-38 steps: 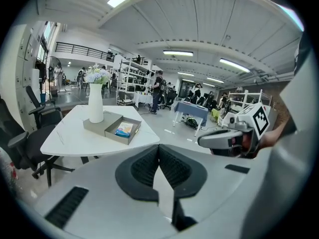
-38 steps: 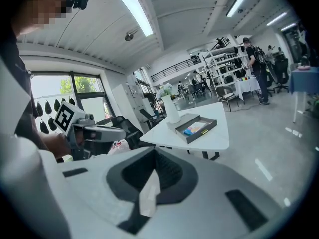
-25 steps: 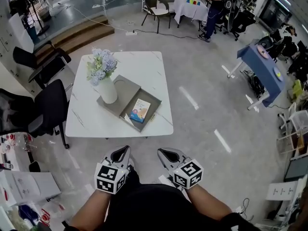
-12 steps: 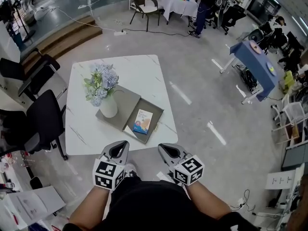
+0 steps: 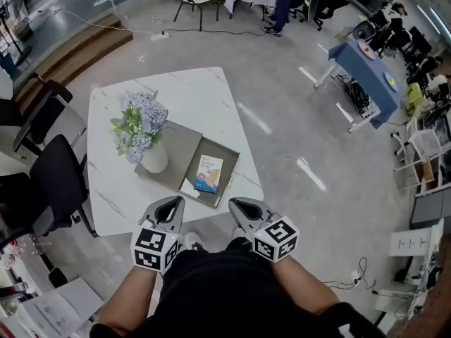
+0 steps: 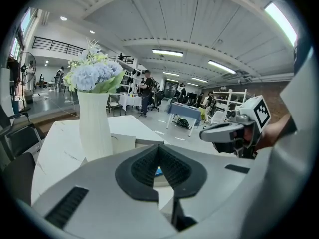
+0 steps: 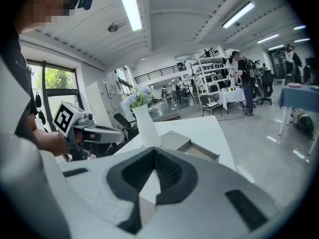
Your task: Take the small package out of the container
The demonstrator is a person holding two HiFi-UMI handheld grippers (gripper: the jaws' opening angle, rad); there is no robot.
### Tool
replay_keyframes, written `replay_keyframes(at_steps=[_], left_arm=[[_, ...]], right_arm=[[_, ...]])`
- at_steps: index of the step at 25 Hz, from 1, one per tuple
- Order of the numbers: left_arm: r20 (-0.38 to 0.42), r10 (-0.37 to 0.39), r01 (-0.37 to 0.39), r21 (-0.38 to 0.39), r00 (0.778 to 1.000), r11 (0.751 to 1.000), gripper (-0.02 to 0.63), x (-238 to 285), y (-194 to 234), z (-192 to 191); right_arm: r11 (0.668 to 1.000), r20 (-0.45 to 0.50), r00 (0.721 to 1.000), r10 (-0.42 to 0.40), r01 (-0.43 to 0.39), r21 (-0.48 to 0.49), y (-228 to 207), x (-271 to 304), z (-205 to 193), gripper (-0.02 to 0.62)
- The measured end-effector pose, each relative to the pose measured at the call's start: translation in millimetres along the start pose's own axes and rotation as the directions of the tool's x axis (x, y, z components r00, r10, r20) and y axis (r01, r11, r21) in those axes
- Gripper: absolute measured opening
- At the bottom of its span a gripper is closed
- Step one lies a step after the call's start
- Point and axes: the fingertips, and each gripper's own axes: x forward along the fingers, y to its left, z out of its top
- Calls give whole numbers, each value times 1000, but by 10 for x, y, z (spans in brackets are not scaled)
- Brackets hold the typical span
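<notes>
1. The left tool (image 5: 171,204) is closed, its jaws pressed together on nothing. The right tool (image 5: 237,205) looks the same, with its pads meeting at the tips and nothing between them. Empty jaws make sense here, since neither tool is within reach of anything to grasp.
2. Both tools are held low in front of the person's body, side by side and tipped a little downward, pointing toward the counter (image 5: 184,97). That reads as a carrying posture for an approach, not a reach.
3. The small package (image 5: 208,173) lies flat inside the open container (image 5: 231,173), a shallow grey tray close to the counter's near edge. It is uncovered, so it can likely be taken from above without clearing anything first.
4. A grey slab (image 5: 177,141), probably the container's lid, lies against the tray's left side, and a white vase (image 5: 153,159) of flowers (image 5: 137,122) stands on it. With the vase that near, the right tool seems to have the freer path, while the left would pass close to the vase.
5. The task looks to be at its start. The package is untouched, and a tool has to open before it can close on it.
6. A black chair (image 5: 62,178) stands at the counter's left, out of the way.
</notes>
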Motion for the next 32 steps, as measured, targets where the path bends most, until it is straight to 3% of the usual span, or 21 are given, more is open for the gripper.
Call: replay_keyframes(at_steps=[9,22,32], left_arm=[[-24,51,-51,-4,998,999,2,276,66,49],[14,172,-171,-75,985,983,2,677,-78,273],[-41,194,-194,-2,980,981,3,817,-171,206]], right_arm=[[998,-8,999,49,-49,-29,-245,157,180,2],[984,-59,987,152,-157,-90,-820,153,378,2],[979,-42,982,184,-187,-76,-891,152,343,2]])
